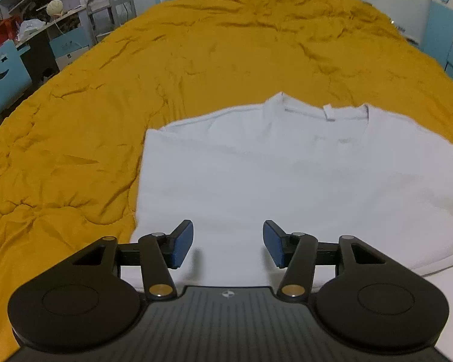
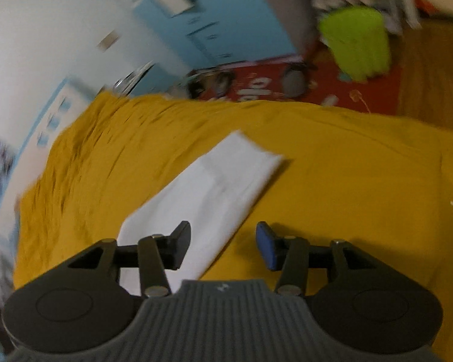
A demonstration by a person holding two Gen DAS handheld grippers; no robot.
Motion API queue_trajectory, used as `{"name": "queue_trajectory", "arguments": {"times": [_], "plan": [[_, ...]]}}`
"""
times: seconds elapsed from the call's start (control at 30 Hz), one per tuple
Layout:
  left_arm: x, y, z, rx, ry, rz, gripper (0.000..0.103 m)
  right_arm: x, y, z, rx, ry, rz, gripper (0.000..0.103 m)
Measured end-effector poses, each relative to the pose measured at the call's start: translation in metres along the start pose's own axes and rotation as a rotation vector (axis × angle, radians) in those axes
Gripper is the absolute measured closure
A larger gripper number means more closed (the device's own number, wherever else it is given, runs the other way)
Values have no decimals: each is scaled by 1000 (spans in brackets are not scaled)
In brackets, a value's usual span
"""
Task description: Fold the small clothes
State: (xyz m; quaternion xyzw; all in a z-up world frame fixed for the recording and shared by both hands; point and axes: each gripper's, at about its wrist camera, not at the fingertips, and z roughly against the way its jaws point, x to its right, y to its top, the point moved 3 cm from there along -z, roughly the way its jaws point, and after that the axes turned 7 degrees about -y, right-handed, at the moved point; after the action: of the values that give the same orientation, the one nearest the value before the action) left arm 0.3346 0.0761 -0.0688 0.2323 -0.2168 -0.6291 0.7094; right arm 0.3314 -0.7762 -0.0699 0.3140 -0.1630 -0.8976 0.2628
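Through the left wrist camera I see my left gripper [image 1: 228, 242] with its two blue-padded fingers [image 1: 182, 242] spread apart and nothing between them; they hang above the near part of a white cotton T-shirt [image 1: 287, 175] that lies flat on a rumpled mustard-yellow quilted bedspread [image 1: 196, 45]. The shirt's round neckline [image 1: 320, 110] with its small tag sits well beyond the fingertips, and the shirt's left edge, folded in to a straight line, runs just outside the left finger. Bare yellow cover spreads to the left of the fingers. Through the right wrist camera, which is smeared with motion blur, my right gripper [image 2: 223, 246] also stands open and empty. A white sleeve-like strip of the T-shirt [image 2: 214, 193] stretches from under the left finger diagonally away to the upper right, ending ahead of the fingertips; the right finger is over plain bedspread [image 2: 362, 181]. Beyond the far bed edge I make out a red printed floor mat [image 2: 317, 87] and a lime-green bin [image 2: 356, 42], both blurred.
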Motion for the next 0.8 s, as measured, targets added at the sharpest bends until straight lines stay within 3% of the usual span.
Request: {"name": "queue_trajectory", "arguments": {"times": [0.13, 0.17, 0.2, 0.27, 0.43, 0.63, 0.8], "plan": [[2, -3, -9, -26, 18, 4, 40, 11, 18, -29, 18, 7, -63, 64], [3, -3, -11, -29, 21, 6, 40, 10, 21, -33, 22, 8, -63, 71], [2, -4, -12, -32, 24, 8, 40, 7, 24, -39, 28, -2, -53, 88], [0, -5, -13, -35, 25, 14, 40, 1, 28, -46, 35, -39, -26, 100], [-10, -4, -9, -19, 16, 32, 40, -43, 20, -14, 142, -66, 161, 102], [-26, -12, 10, 22, -15, 76, 40, -154, -4, 67, 189, 101, 361, 103], [-46, -20, 30, 53, -23, 130, 40, -274, -57, 147, 219, 306, 528, 103]]}}
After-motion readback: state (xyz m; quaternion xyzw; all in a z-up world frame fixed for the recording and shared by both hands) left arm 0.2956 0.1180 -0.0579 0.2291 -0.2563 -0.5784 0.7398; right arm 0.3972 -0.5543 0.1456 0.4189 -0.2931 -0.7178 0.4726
